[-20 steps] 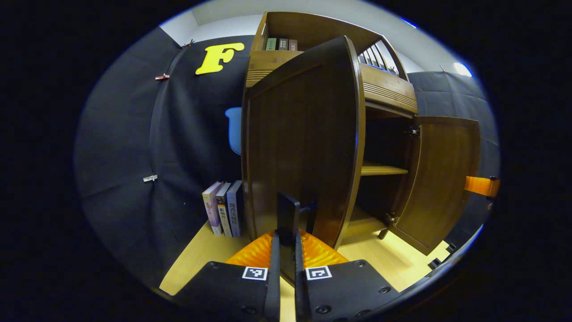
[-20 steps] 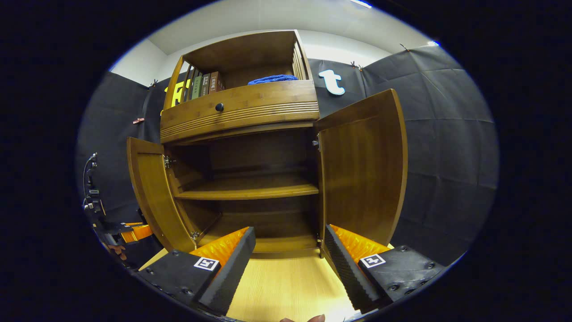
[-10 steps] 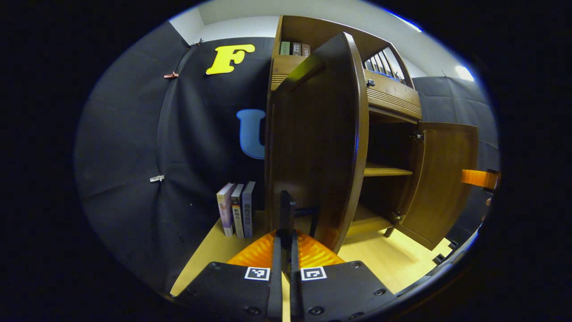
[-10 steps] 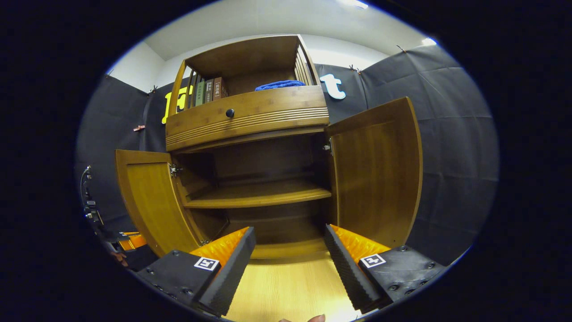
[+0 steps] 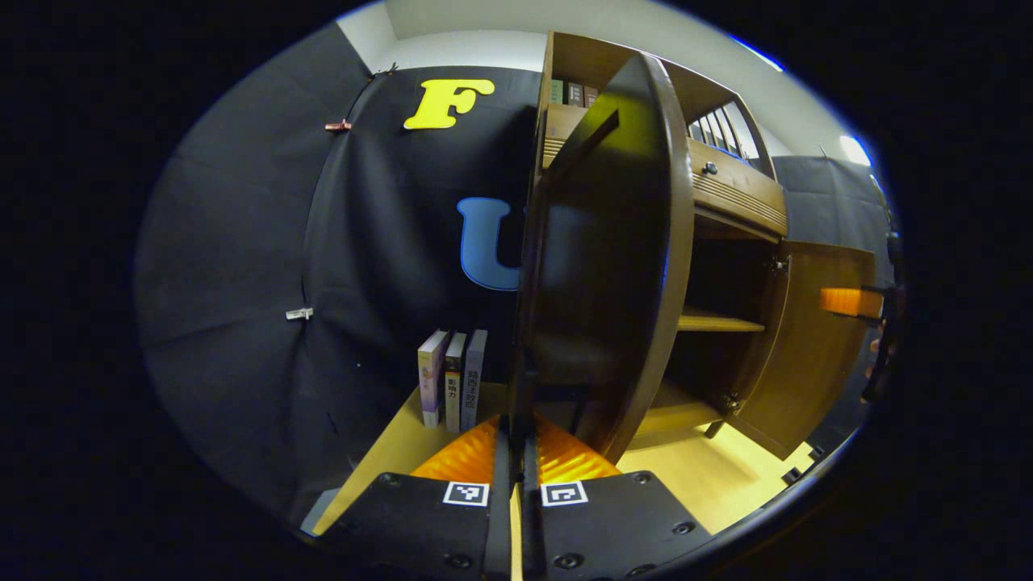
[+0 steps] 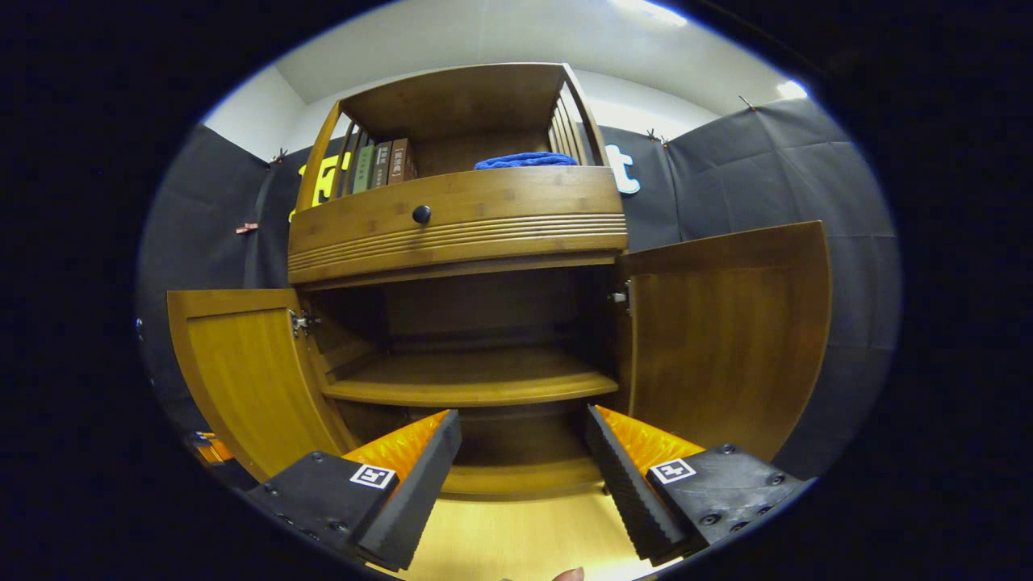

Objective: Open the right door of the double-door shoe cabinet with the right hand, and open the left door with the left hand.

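The brown wooden shoe cabinet stands with both lower doors swung out. In the left gripper view the left door is seen almost edge-on. My left gripper is shut on that door's dark handle near the bottom of the door. In the right gripper view the left door and the right door flank the bare inner shelf. My right gripper is open in front of the cabinet, with nothing between its fingers. Its orange side shows past the right door.
Three books stand on the pale wooden floor left of the cabinet. A drawer with a black knob sits above the doors. Books and a blue cloth lie on the top shelf. A fingertip shows at the bottom edge.
The left door has swung wider, with my left gripper still holding its handle. The right gripper stays open and has shifted, so both doors look more spread.
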